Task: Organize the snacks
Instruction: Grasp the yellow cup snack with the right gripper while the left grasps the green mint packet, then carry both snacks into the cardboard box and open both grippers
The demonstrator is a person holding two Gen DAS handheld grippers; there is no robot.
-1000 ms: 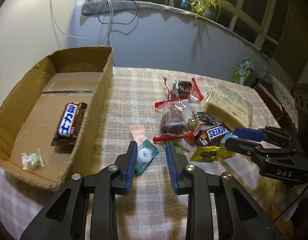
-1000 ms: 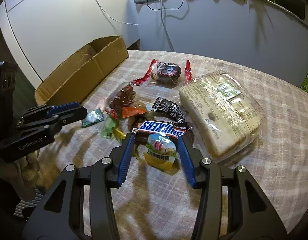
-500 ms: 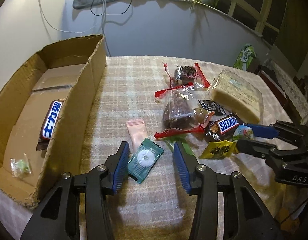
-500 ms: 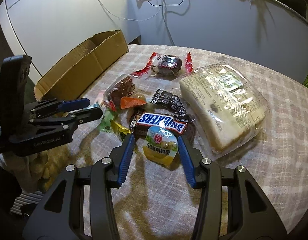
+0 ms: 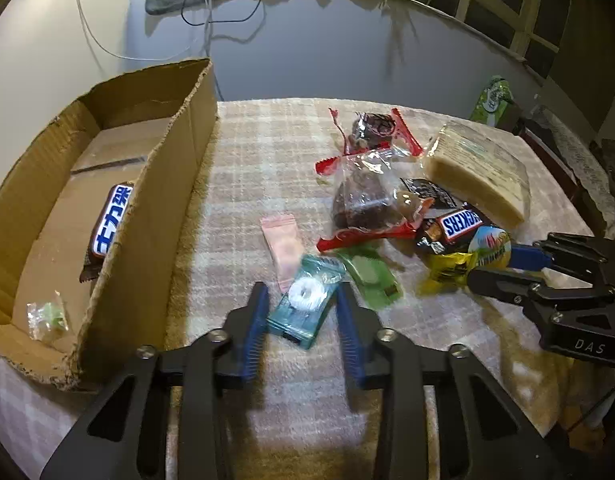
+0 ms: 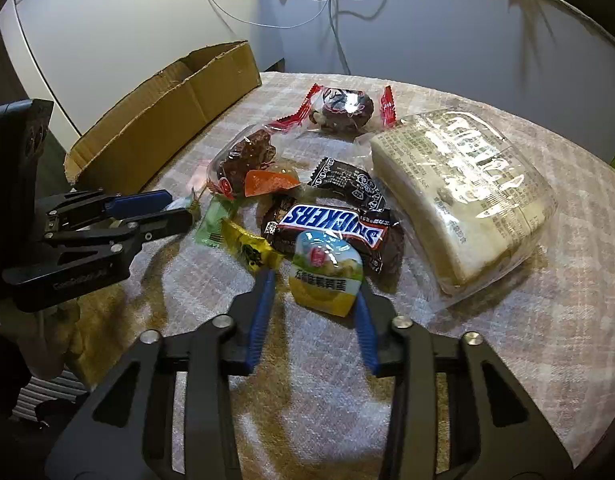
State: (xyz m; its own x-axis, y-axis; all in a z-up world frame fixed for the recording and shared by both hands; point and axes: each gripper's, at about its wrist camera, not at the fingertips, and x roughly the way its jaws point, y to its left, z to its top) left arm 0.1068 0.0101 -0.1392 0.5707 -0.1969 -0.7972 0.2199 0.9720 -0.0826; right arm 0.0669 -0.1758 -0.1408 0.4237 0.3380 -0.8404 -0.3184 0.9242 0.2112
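My left gripper [image 5: 301, 298] is open with its fingers on either side of a teal mint candy packet [image 5: 305, 302] on the plaid tablecloth. My right gripper [image 6: 313, 284] is open around a small yellow jelly cup [image 6: 326, 276], beside a Snickers bar [image 6: 333, 226]. A cardboard box [image 5: 147, 208] stands at the left and holds a blue-and-white chocolate bar [image 5: 111, 226] and a small clear-wrapped candy [image 5: 47, 316]. The right gripper also shows in the left wrist view [image 5: 503, 264], and the left gripper in the right wrist view [image 6: 175, 210].
More snacks lie in a heap: two red-edged date bags [image 5: 363, 200], a pink sachet [image 5: 283, 246], a green packet [image 5: 371, 276], a yellow wrapper [image 6: 251, 250], a black packet [image 6: 345, 184] and a large wrapped cake [image 6: 459, 196]. A wall curves behind the table.
My left gripper has moved forward so the teal mint packet now lies between its fingers. My right gripper has closed in a little on the jelly cup.
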